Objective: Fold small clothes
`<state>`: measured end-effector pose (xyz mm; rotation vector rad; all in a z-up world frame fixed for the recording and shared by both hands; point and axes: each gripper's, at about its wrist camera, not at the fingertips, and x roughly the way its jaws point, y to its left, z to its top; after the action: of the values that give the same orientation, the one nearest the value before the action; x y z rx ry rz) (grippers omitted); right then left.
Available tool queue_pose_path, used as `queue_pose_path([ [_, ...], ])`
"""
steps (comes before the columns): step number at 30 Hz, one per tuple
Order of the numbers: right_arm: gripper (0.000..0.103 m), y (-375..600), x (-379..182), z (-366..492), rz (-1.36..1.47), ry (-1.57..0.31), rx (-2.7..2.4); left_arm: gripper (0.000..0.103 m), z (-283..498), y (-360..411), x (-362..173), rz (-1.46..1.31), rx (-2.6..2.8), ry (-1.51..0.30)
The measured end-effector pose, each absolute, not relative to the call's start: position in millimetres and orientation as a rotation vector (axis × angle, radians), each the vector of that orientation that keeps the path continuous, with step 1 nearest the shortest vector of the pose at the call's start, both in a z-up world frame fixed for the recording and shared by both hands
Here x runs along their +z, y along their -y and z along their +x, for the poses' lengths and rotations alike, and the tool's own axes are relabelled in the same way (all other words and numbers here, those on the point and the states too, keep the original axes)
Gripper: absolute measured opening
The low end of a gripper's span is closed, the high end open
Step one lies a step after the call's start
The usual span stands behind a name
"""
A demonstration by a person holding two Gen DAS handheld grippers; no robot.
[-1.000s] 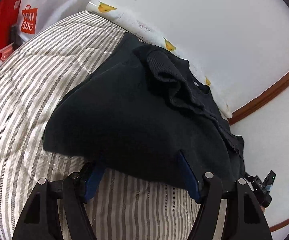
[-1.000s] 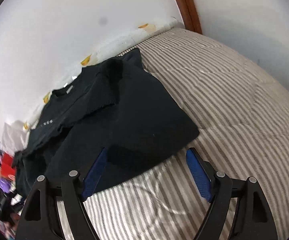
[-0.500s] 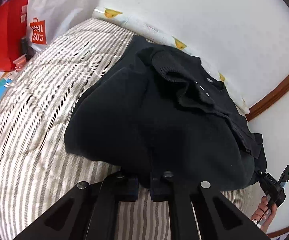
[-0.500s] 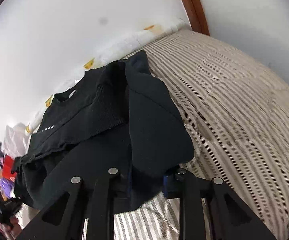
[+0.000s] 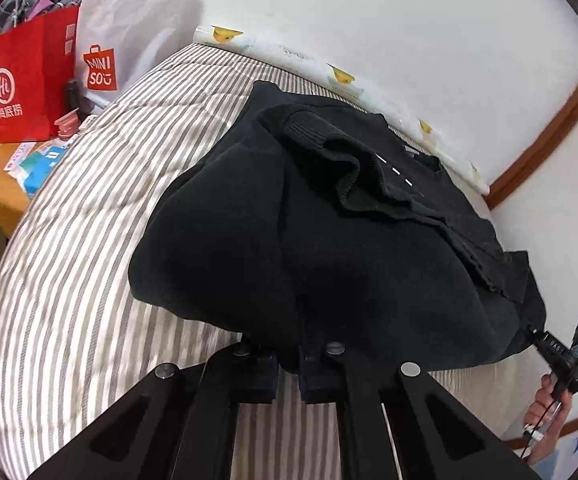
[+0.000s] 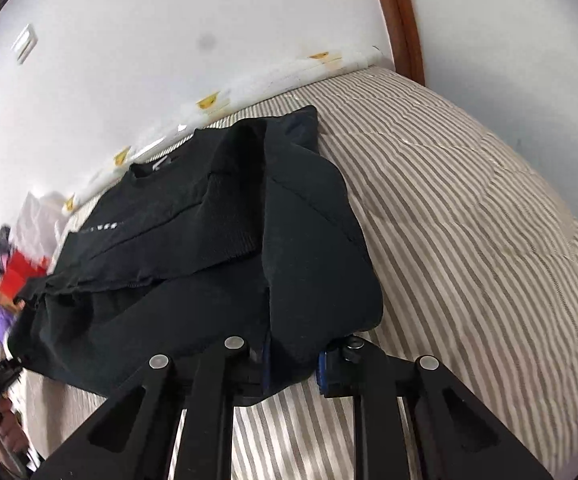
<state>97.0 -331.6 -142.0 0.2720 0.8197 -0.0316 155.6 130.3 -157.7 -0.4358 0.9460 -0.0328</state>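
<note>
A black sweater [image 5: 329,248] lies on a striped bed [image 5: 81,240], sleeves already folded in. The left hand-held gripper [image 5: 287,372] is clamped on its near hem; the right hand-held gripper [image 6: 292,364] pinches the hem's other corner. Next, probably, both carry the hem toward the collar together. Shopping bags [image 5: 29,88] stand far left, well apart; nothing blocks the fold.

"MINISO" on white bag [image 5: 129,36], "Hi" on red bag [image 5: 29,72]

A bed [image 5: 89,208] under a grey-and-white striped quilt — a black sweater [image 5: 329,240] lies spread across it, near the wall.
</note>
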Motion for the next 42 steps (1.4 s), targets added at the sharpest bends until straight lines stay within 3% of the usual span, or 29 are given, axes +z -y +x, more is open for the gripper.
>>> queue_pose_path([
  [12, 0.016, 318.1, -142.6, 47.6, 0.168, -0.821, -0.083, 0.007, 110.7, -119.8, -158.2, -0.375, -0.025, -0.935],
  [19, 0.028, 317.9, -138.9, 26.9, 0.134, -0.836, -0.105, 0.009, 102.2, -117.4, -157.1, -0.35, -0.038, -0.962],
  [23, 0.028, 325.7, -127.9, 9.6, 0.136, -0.824, -0.115, 0.021, 89.5, -112.2, -153.7, -0.326, -0.058, -0.972],
  [27, 0.028, 313.3, -111.5, 2.4, 0.063, -0.799, -0.081, 0.024, 68.3, -95.0, -140.8, -0.251, -0.154, -0.908],
  [33, 0.028, 272.2, -110.2, 24.5, 0.014, -0.797, 0.043, 0.024, 73.7, -84.8, -121.0, -0.207, -0.176, -0.869],
  [42, 0.028, 221.0, -144.4, 89.6, 0.014, -0.886, 0.19, 0.024, 117.3, -89.0, -136.6, -0.252, -0.139, -0.913],
])
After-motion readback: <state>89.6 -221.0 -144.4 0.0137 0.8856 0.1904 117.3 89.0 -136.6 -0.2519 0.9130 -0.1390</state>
